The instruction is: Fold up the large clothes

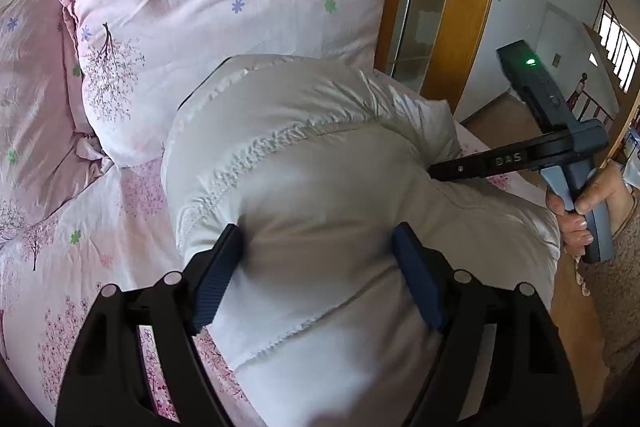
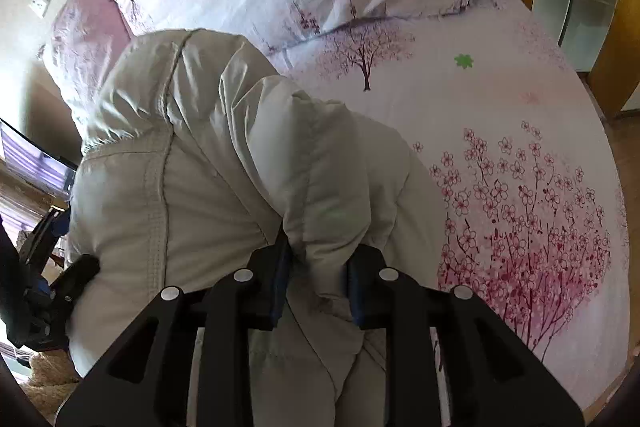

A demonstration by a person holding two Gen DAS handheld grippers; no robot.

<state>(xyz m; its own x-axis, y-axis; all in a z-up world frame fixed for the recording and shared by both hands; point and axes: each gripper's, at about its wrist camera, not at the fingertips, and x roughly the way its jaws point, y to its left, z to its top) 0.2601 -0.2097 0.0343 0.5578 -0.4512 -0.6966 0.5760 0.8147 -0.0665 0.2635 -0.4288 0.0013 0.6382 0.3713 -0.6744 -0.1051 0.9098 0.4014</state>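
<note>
The main risk is slip. The jacket (image 1: 312,155) is puffy and slick, bunched into a thick roll on the bed (image 2: 500,99), just in front of the pillow (image 1: 224,11). If either tool lets go while the bundle is moved or turned over, the padding will likely spring back and the fold come undone. A second risk is uneven pull: the two tools grip different parts, so if one leads, the roll may twist and land crooked, or slide toward the bed edge on the right (the floor is close there).

The left tool (image 1: 320,267) is spread wide, its blue pads (image 1: 416,287) pressed into either side of a fat bulge of the jacket; it squeezes the bulk rather than pinching a thin edge, so the hold looks soft. The right tool (image 2: 316,283) is much narrower, clamped on a ridge of fabric that stands up between its pads. In the left view its fingers reach into the jacket's far side, with the hand (image 1: 588,211) on its handle. Neither tool touches the pillow.
</note>
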